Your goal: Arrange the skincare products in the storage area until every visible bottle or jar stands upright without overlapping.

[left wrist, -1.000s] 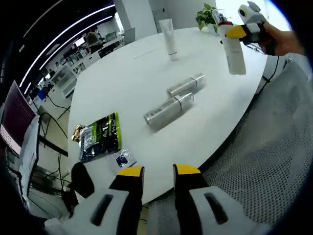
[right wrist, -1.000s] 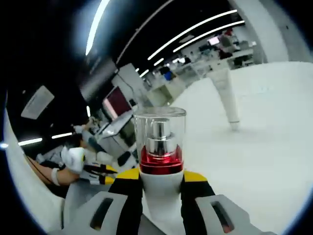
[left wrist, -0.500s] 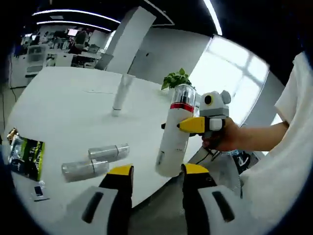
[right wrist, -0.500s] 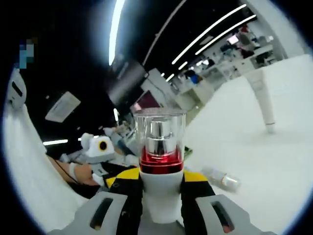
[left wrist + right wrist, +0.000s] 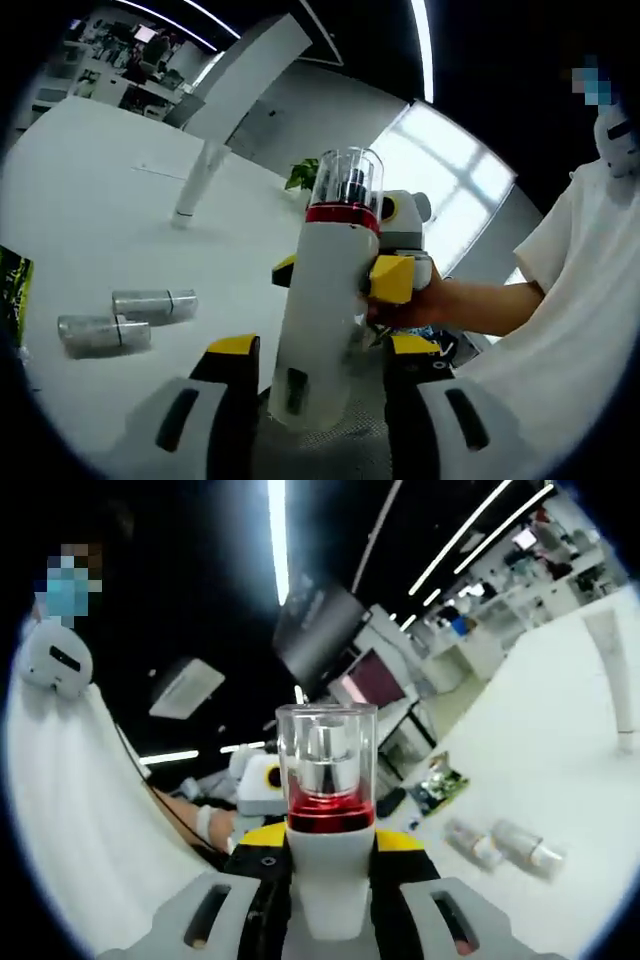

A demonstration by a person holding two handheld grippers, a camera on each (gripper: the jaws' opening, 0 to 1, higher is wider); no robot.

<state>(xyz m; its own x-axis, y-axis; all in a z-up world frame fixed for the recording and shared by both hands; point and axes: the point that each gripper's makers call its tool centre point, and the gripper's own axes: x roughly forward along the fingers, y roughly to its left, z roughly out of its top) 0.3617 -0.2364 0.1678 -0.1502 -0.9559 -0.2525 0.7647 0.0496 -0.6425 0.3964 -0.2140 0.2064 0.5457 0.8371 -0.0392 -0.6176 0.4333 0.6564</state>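
White table [image 5: 80, 200] is spreading across the left gripper view, and a person's white sleeve [image 5: 570, 300] is showing at that view's right. Tall white pump bottle [image 5: 325, 330], red band under a clear cap, is hanging off the table; the right gripper [image 5: 345, 275] is clamping its upper body. The left gripper [image 5: 322, 352] is spread wide, its jaws flanking the bottle's base; contact unclear. Two small silver bottles [image 5: 125, 318] are lying flat on the table. White tube [image 5: 195, 180] is standing far back.
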